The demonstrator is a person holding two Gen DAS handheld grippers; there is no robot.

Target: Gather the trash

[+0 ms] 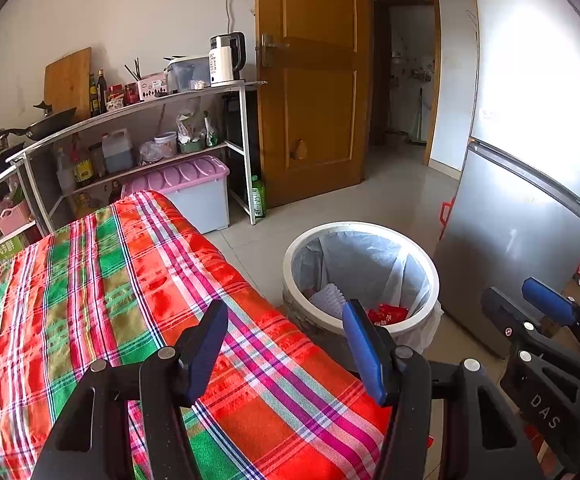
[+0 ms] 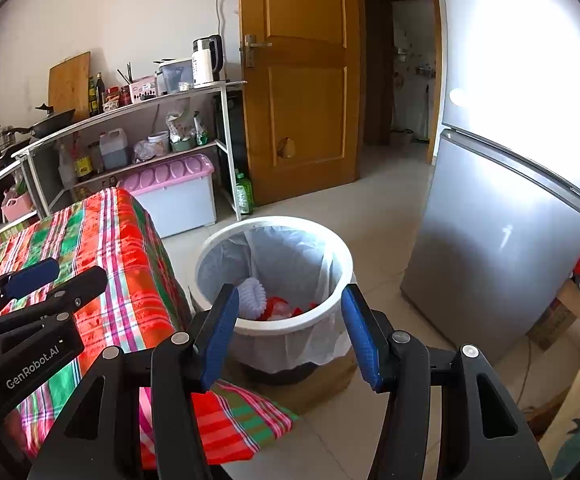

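A round white trash bin (image 1: 429,276) with a clear liner stands on the floor beside the table; it also shows in the right wrist view (image 2: 341,252). Inside lie a white ribbed paper piece (image 1: 327,298) (image 2: 252,294) and red wrappers (image 1: 385,314) (image 2: 280,306). My left gripper (image 1: 286,332) is open and empty above the table's near corner, left of the bin. My right gripper (image 2: 290,320) is open and empty, held above the bin's near rim. Each gripper shows in the other's view: the right one (image 1: 529,300), the left one (image 2: 62,272).
The table carries a red, green and pink plaid cloth (image 1: 130,280) (image 2: 110,248). A silver fridge (image 1: 529,220) (image 2: 509,220) stands right of the bin. A metal shelf rack (image 1: 138,128) with kitchenware, a pink-lidded box (image 1: 186,188) and a wooden door (image 1: 309,80) are behind.
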